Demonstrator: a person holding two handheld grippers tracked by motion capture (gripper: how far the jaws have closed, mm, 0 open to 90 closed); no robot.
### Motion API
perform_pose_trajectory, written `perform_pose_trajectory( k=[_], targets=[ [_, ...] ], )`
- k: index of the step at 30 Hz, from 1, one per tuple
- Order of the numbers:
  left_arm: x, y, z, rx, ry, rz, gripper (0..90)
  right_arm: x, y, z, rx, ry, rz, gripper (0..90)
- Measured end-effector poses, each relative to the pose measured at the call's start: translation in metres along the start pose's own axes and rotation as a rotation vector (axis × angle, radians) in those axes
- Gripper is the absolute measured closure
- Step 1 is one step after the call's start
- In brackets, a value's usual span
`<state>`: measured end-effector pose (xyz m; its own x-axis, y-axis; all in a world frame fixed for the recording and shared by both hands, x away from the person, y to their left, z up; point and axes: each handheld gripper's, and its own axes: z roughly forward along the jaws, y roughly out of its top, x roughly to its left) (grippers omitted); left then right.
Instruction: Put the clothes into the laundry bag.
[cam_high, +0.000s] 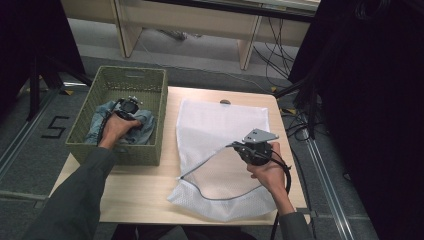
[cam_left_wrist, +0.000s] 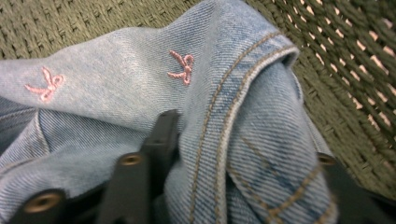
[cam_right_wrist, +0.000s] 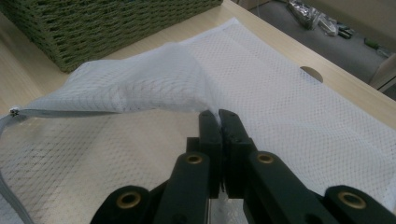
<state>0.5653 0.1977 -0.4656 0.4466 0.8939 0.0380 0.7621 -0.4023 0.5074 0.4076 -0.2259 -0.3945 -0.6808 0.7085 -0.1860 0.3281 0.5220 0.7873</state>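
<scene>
Denim garment (cam_left_wrist: 140, 93), pale blue with small pink embroidered bows, lies crumpled in the green woven basket (cam_high: 150, 80) at the left of the table (cam_high: 140, 190). The left gripper (cam_high: 131, 106) is down in the basket, and in the left gripper view its fingers (cam_left_wrist: 163, 135) stand apart with a thick seamed fold of the denim between them, not yet squeezed. To the right of the basket, a white mesh laundry bag (cam_high: 220, 120) lies flat on the table. The right gripper (cam_high: 235, 146) has its fingers (cam_right_wrist: 210, 128) pressed together on the upper layer of the mesh near the zipped opening, lifting it into a tent so that the mouth gapes toward the basket.

The step in hand looks like taking hold of the garment to move it into the bag. It would go best if the left fingers closed on the doubled seam, which is stiff and unlikely to slip, rather than on a single loose layer. The lift should clear the basket wall before travelling sideways. The right gripper should hold the top layer high and steady, since the mesh is limp and the opening would sag shut.

The table is pale wood with a round cable hole (cam_high: 225, 102) at its far edge. Beyond it the floor is grey, with pale furniture legs, black drapes at both sides and loose cables on the right.
</scene>
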Motion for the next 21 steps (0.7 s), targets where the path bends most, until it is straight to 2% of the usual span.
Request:
perform_pose_trajectory(
  k=[1, 2, 6, 7, 8, 9, 10, 11, 13, 14, 15, 16, 18, 19, 20, 21],
  targets=[
    [0.0, 0.0, 0.0, 0.0, 0.0, 0.0, 39.8, 0.0, 0.0, 0.0, 0.0, 0.0, 0.0, 89.3],
    [-0.001, 0.0, 0.0, 0.032, -0.046, 0.006, 33.0, 0.0, 0.0, -0.001, 0.01, 0.009, 0.0, 89.3],
    [-0.004, 0.001, 0.0, 0.037, -0.073, 0.027, 19.2, 0.0, 0.0, -0.001, 0.016, 0.012, 0.012, 89.2],
    [-0.005, 0.001, 0.0, 0.042, -0.086, 0.055, 19.2, 0.0, 0.0, -0.001, 0.016, 0.012, 0.012, 89.2],
    [-0.007, 0.0, 0.002, 0.048, -0.1, 0.083, 15.3, 0.0, 0.0, 0.0, 0.012, 0.007, 0.004, 89.2],
    [-0.009, -0.002, 0.004, 0.061, -0.104, 0.13, 12.4, 0.0, 0.0, 0.0, 0.015, 0.01, 0.007, 89.2],
    [-0.011, -0.004, 0.006, 0.068, -0.111, 0.161, 9.8, 0.001, 0.0, 0.0, 0.016, 0.01, 0.009, 89.2],
    [-0.012, -0.005, 0.007, 0.078, -0.122, 0.182, 5.4, 0.001, 0.0, 0.0, 0.016, 0.009, 0.01, 89.2],
    [-0.015, -0.008, 0.012, 0.077, -0.127, 0.189, 0.1, 0.001, 0.0, 0.0, 0.016, 0.008, 0.006, 89.1],
    [-0.016, -0.009, 0.016, 0.098, -0.096, 0.222, 0.8, 0.001, 0.0, 0.0, 0.012, 0.009, -0.003, 89.1],
    [-0.016, -0.009, 0.016, 0.098, -0.096, 0.222, 3.4, 0.001, 0.0, 0.0, 0.012, 0.009, -0.003, 89.1],
    [-0.016, -0.009, 0.017, 0.131, -0.081, 0.251, 7.8, 0.001, 0.0, -0.001, 0.014, 0.007, 0.001, 89.1],
    [-0.016, -0.007, 0.017, 0.138, -0.079, 0.24, 10.6, 0.001, 0.0, -0.001, 0.011, 0.004, 0.0, 89.2],
    [-0.015, -0.006, 0.014, 0.132, -0.071, 0.239, 25.7, 0.001, 0.0, 0.0, 0.011, 0.005, -0.002, 89.2],
    [-0.015, -0.006, 0.014, 0.132, -0.071, 0.239, 31.6, 0.001, 0.0, 0.0, 0.011, 0.005, -0.002, 89.2],
    [-0.016, -0.007, 0.013, 0.126, -0.078, 0.225, 31.6, 0.001, 0.0, 0.0, 0.011, 0.005, -0.002, 89.2]
  ],
)
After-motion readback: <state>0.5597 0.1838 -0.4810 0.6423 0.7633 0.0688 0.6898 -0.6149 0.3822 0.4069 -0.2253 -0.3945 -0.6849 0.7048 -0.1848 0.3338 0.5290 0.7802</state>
